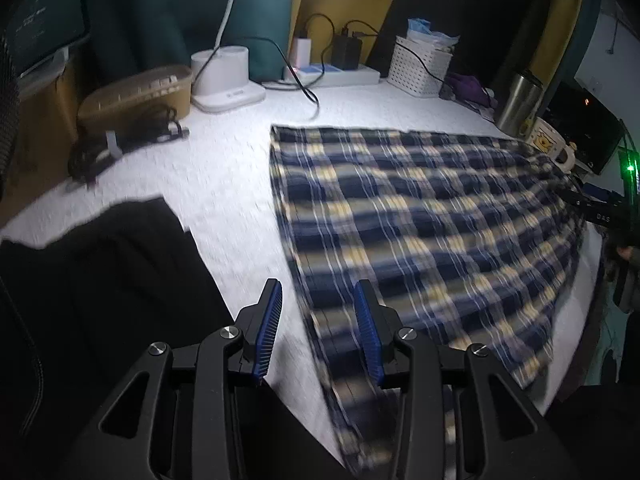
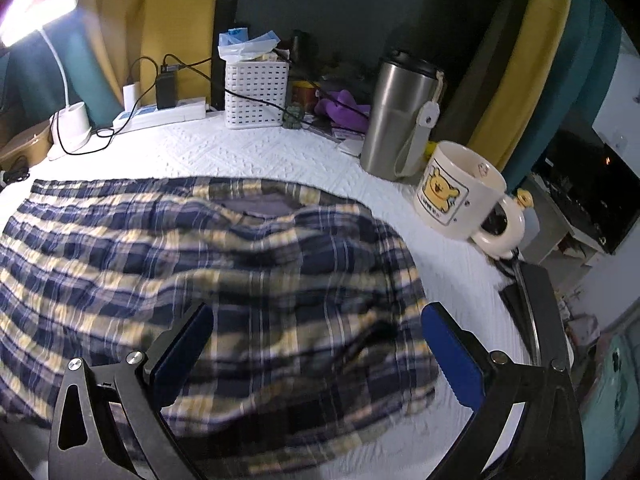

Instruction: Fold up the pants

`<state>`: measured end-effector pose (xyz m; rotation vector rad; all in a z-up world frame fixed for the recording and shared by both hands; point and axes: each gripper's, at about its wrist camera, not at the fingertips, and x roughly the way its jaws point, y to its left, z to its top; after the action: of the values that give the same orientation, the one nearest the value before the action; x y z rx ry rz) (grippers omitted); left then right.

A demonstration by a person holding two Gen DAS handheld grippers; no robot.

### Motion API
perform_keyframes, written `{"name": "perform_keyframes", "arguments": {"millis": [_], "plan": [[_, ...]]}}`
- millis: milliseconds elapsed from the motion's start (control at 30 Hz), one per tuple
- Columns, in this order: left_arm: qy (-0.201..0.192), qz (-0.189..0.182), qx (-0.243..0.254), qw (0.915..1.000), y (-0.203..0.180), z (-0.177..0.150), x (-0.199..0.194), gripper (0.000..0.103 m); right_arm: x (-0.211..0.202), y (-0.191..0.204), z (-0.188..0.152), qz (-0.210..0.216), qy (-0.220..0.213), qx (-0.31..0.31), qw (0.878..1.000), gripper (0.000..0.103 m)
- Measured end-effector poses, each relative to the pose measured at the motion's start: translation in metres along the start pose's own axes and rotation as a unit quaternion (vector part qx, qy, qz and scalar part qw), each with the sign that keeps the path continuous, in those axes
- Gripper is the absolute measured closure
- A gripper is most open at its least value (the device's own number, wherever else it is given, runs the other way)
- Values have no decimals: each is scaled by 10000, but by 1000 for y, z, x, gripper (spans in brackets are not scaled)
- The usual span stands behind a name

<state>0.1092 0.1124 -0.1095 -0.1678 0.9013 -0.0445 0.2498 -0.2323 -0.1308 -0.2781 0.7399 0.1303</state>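
Blue-and-yellow plaid cotton pants (image 1: 420, 216) are laid folded, left gripper (image 1: 318, 328) and right gripper (image 2: 316, 352) both released above; another fold seems required.

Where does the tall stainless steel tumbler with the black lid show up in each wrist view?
Left wrist: stainless steel tumbler at far right, beyond the plaid pants.
Right wrist: tumbler upper right of centre, behind the cream bear mug.
Shared landmark: white perforated basket.
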Motion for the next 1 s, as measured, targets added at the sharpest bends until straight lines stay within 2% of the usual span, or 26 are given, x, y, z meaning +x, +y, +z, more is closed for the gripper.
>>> {"name": "perform_keyframes", "arguments": {"millis": [267, 400, 500, 600, 667, 900, 1000], "plan": [[158, -100, 81, 9998, -19, -32, -9, 66, -12, -1, -21, 43, 7, 38, 10000, 0], [215, -44, 201, 9996, -25, -44, -7, 66, -18, -3, -29, 48, -2, 74, 10000, 0], [60, 118, 410, 9991, -30, -53, -8, 68, -22, -4, -35, 44, -3, 100, 9999, 0], [-56, 304, 474, 9984, -28, -57, -9, 94, -27, -5, -40, 38, -16, 107, 9999, 0], [-102, 286, 426, 9986, -26, -58, -11, 98, -29, -6, -42, 33, -21, 110, 9999, 0], [-154, 409, 524, 9977, -25, -63, -16, 98, -37, -4, -53, 55, -1, 111, 9999, 0], [-112, 528, 391, 9978, -23, -57, -24, 94, -40, -5, -55, 59, -17, 138, 9999, 0]]}}
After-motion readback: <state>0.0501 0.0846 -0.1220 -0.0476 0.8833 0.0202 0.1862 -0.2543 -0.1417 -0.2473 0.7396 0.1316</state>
